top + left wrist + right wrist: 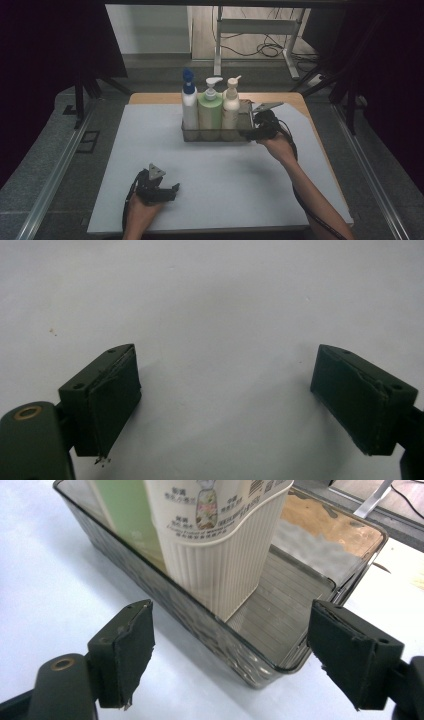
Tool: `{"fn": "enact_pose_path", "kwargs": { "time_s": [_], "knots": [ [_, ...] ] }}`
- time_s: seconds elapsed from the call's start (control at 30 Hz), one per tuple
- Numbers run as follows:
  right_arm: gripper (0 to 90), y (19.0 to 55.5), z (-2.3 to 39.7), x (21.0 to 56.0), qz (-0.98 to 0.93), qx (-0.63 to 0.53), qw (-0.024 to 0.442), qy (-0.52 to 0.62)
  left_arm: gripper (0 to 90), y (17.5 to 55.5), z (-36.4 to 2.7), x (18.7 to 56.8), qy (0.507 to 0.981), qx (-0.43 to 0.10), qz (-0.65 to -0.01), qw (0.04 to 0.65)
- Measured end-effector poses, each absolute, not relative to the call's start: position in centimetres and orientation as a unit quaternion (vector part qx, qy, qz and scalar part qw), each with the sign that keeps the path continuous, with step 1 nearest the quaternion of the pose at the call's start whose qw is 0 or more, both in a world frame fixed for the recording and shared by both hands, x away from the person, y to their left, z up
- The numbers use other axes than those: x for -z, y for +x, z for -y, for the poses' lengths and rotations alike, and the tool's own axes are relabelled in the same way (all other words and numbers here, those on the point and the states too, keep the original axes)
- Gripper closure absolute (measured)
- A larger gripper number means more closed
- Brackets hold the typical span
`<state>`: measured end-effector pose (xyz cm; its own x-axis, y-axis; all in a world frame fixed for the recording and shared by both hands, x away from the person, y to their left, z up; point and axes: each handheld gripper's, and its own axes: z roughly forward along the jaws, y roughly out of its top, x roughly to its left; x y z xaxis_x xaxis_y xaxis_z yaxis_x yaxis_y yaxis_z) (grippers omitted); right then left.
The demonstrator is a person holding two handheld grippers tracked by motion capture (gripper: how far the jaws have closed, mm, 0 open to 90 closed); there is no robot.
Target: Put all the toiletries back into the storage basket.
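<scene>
The fingers (105, 400) of the left gripper (159, 189) are spread wide with nothing between them, over bare white worktop (150, 145) near its near edge, toward the near-left corner; the person's left hand (142, 212) holds it from below. The fingers (125, 652) of the right gripper (260, 127) are also spread wide and grasp nothing; in the right gripper view they stand on either side of the near corner of a clear tray (240, 667), though whether they touch its wall cannot be told. The right hand (280, 147) holds that gripper at the tray's right end. The tray (186, 134) sits on the worktop toward the far edge, about midway between the left and right edges. In it stand 3 pump bottles in a row: a white bottle with a blue pump (189, 102) at the left, a green bottle (210, 107) in the middle, and a cream bottle (230, 105) at the right. The cream bottle (220, 545) has a ribbed lower body and a printed label, and the right end of the tray beside it holds nothing. The green bottle (132, 520) stands just behind it in that view.
</scene>
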<state>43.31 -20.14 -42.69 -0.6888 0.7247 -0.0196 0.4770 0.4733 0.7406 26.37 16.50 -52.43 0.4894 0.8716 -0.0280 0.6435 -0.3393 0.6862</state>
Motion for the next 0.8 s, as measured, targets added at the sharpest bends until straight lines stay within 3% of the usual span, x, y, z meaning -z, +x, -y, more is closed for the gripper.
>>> {"fn": "enact_pose_path", "kwargs": {
  "time_s": [0.8],
  "knots": [
    [10.6,39.5,21.3,42.0,-0.866,-0.352,0.178,0.307,12.3,26.4,-16.5,52.4,0.799,-0.176,-0.474,0.325]
  ]
}}
